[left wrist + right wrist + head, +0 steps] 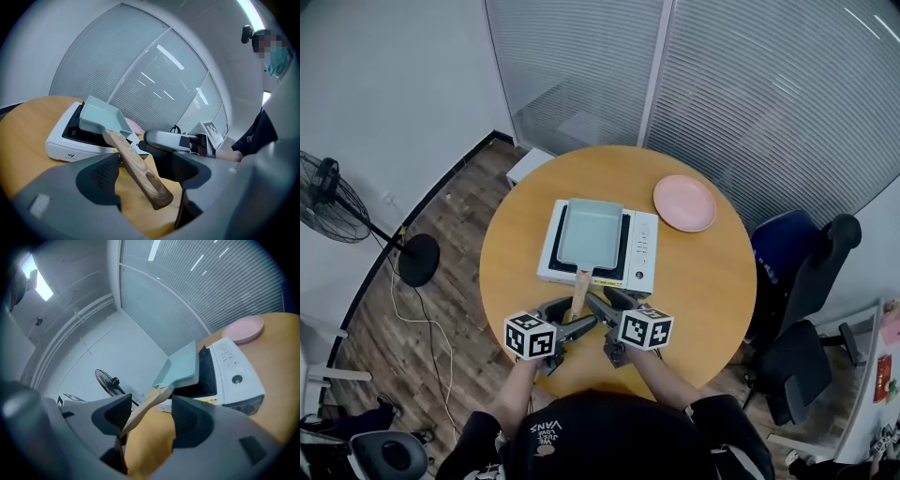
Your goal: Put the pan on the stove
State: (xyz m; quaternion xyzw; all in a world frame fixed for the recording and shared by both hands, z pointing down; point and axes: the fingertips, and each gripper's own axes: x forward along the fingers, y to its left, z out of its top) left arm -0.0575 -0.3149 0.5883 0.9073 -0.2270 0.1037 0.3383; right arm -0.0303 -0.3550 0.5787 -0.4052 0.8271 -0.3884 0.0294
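Note:
A square pale-green pan rests on the white single-burner stove in the middle of the round wooden table. Its wooden handle points toward me. My left gripper is open around the handle's end; in the left gripper view the handle lies between the spread jaws and neither pad presses on it. My right gripper is open just right of the handle. In the right gripper view the handle runs past the left jaw, with the pan and stove beyond.
A pink plate lies on the table at the back right of the stove. Dark office chairs stand to the right of the table. A floor fan stands at the left, with its cable on the wooden floor.

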